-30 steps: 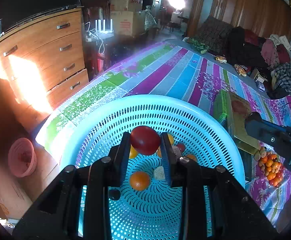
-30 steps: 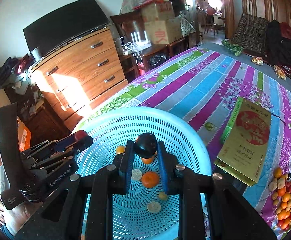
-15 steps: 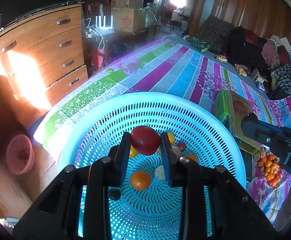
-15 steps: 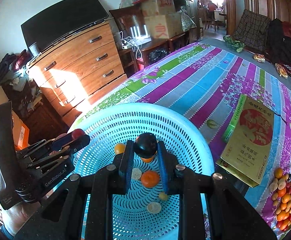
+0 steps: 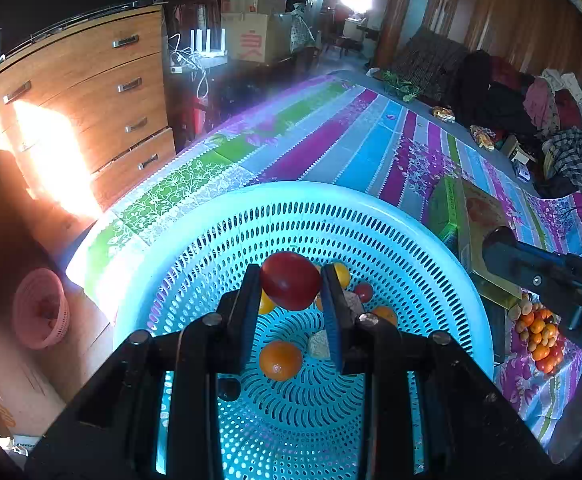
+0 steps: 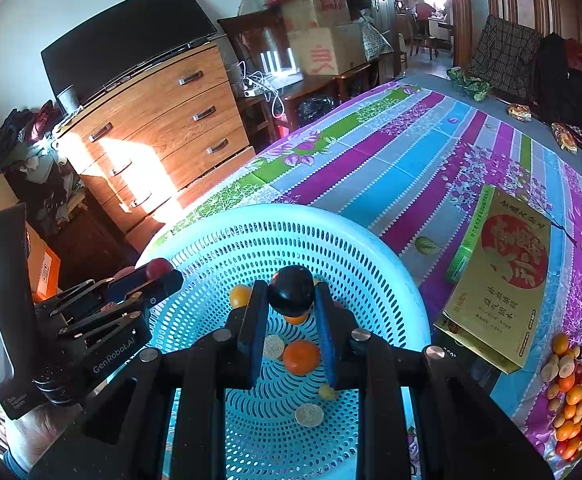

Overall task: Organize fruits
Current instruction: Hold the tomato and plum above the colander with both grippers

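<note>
My left gripper [image 5: 291, 284] is shut on a red fruit [image 5: 290, 280] and hangs over the blue perforated basket [image 5: 371, 216]. A dark, almost black fruit [image 6: 291, 291] sits pinched in my right gripper [image 6: 291, 294], above the same blue basket [image 6: 387, 264]. Inside the basket lie an orange [image 5: 280, 360], a small red fruit [image 5: 363, 291], another orange [image 6: 301, 357] and pale round pieces [image 6: 309, 414]. Each gripper shows in the other's view: the right gripper [image 5: 551, 284] at the right edge, the left gripper [image 6: 147, 280] at the left with its red fruit.
A pile of small mixed fruits [image 6: 571, 396] lies on the striped tablecloth [image 6: 411, 152] at the right, beside a gold and green box [image 6: 503, 276]. A wooden dresser [image 6: 163, 132] stands beyond the table's left edge. A pink basket [image 5: 39, 308] sits on the floor.
Both views have edged slightly closer over the basket. Both grips are unchanged.
</note>
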`<state>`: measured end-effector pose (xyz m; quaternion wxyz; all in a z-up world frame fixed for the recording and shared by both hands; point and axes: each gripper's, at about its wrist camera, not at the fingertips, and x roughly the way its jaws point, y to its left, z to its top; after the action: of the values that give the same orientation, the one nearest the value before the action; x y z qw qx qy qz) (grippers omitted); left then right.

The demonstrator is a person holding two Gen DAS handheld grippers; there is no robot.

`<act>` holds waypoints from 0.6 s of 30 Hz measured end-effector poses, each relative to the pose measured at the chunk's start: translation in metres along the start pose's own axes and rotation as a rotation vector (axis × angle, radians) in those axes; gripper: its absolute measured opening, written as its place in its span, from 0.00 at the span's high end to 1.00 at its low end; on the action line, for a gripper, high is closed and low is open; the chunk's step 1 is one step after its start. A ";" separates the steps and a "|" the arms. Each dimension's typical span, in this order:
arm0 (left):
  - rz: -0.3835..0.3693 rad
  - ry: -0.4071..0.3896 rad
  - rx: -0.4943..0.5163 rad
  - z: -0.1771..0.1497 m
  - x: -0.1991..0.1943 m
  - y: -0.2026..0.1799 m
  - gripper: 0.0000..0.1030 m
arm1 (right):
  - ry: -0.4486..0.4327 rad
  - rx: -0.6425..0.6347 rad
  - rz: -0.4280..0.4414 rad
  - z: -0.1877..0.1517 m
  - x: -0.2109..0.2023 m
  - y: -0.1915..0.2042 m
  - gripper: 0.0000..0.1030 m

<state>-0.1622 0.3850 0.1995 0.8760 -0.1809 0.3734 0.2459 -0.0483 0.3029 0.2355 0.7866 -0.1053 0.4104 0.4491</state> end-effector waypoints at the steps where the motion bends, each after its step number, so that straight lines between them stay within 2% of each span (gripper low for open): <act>1: 0.000 0.001 0.001 0.001 0.001 0.000 0.71 | 0.000 0.000 0.001 0.000 0.000 0.000 0.74; 18: -0.008 0.011 -0.001 0.000 0.004 0.002 0.71 | 0.012 -0.004 -0.004 -0.004 0.007 0.001 0.74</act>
<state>-0.1608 0.3875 0.1959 0.8748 -0.1843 0.3775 0.2414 -0.0498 0.3056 0.2284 0.7849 -0.1103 0.4139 0.4477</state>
